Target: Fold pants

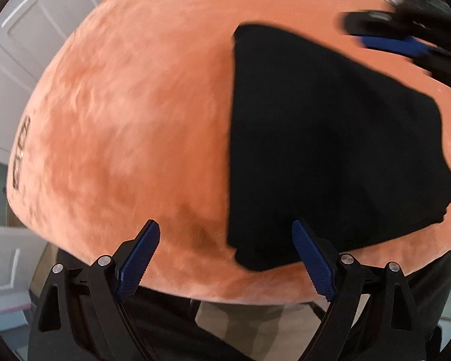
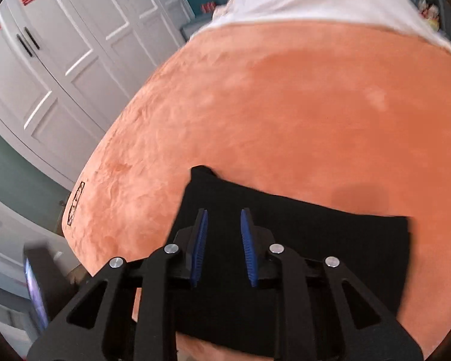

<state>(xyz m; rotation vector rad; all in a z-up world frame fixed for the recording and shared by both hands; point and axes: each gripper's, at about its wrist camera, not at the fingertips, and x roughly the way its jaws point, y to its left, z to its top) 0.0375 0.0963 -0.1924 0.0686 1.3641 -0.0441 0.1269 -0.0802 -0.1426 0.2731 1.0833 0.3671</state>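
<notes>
We see an orange blanket [image 2: 285, 114] covering the bed, with white wardrobe doors [image 2: 60, 54] beside it. The folded black pants [image 1: 330, 150] lie flat on the blanket. Our left gripper [image 1: 225, 234] points steeply down, jaws spread wide, empty, at the pants' edge. Our right gripper [image 2: 224, 225] hovers over the pants, jaws narrowly parted, pinching nothing.

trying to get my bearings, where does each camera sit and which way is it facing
Left wrist: on the left gripper, looking steeply down at the folded black pants on the orange blanket; its open fingers show, the right gripper blurred at top right.
Right wrist: on the right gripper, angled down over the pants, white cabinets behind; its narrowed fingers show.
Shared: pants, blanket.
</notes>
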